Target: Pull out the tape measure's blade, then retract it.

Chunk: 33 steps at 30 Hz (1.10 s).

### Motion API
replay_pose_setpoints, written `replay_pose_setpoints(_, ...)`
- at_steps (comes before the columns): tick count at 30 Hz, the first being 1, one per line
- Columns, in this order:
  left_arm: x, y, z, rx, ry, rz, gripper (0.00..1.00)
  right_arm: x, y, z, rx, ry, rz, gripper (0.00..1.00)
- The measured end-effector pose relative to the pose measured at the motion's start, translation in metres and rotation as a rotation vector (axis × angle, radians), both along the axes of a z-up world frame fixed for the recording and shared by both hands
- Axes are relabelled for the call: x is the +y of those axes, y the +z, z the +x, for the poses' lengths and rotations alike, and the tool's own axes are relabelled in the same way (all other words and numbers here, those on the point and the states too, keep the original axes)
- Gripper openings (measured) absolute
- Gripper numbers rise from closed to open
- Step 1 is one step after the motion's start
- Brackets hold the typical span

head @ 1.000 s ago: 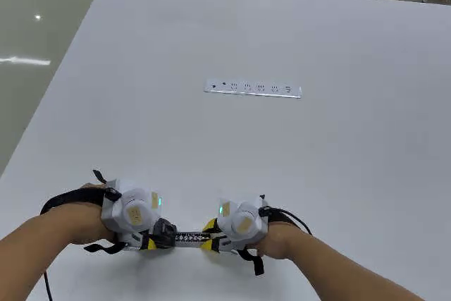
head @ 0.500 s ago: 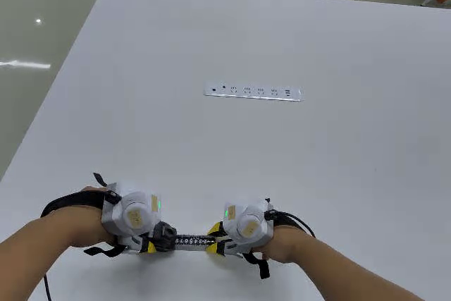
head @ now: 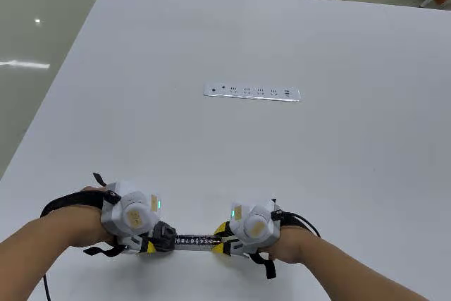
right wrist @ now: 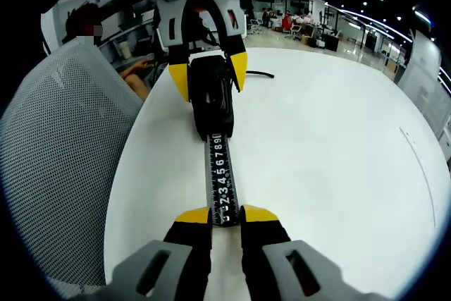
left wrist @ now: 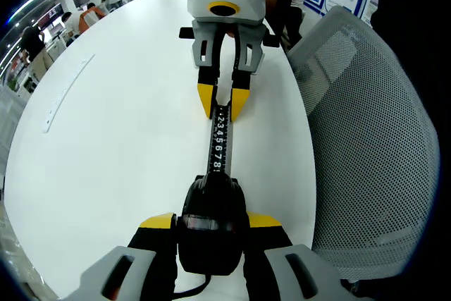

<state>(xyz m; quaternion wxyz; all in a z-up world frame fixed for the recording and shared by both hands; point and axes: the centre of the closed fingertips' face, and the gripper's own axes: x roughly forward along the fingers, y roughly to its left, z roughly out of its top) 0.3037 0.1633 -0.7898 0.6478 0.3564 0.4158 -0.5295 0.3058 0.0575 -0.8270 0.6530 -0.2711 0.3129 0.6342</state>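
Observation:
The black tape measure case (left wrist: 213, 220) sits between the yellow-tipped jaws of my left gripper (left wrist: 211, 225), which is shut on it. Its white numbered blade (left wrist: 218, 146) runs out across the table to my right gripper (right wrist: 226, 216), which is shut on the blade's end (right wrist: 221, 211). In the head view the left gripper (head: 156, 239) and right gripper (head: 224, 239) face each other near the table's front edge, with the blade (head: 196, 242) stretched between them. From the right gripper view the case (right wrist: 210, 96) shows ahead in the other jaws.
A white power strip (head: 251, 92) lies flat at the middle of the white table (head: 317, 139). A grey mesh chair (left wrist: 359, 125) stands just off the table's near edge. People and desks show far back in the room.
My right gripper has moved rightward away from the left, and more of the blade now shows between them. The left gripper with the case has stayed put.

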Motion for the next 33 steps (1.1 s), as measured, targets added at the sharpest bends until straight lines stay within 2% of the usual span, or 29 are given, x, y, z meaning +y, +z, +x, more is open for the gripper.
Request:
replay_pose_setpoints(24,0.000,-0.001,0.000,-0.001,0.010,-0.005,0.33,-0.024,0.002,0.004,-0.011,-0.014,-0.017,0.13)
replay_pose_setpoints(33,0.000,0.000,0.000,-0.001,0.011,-0.008,0.33,-0.031,0.001,0.003,0.004,-0.033,-0.013,0.13)
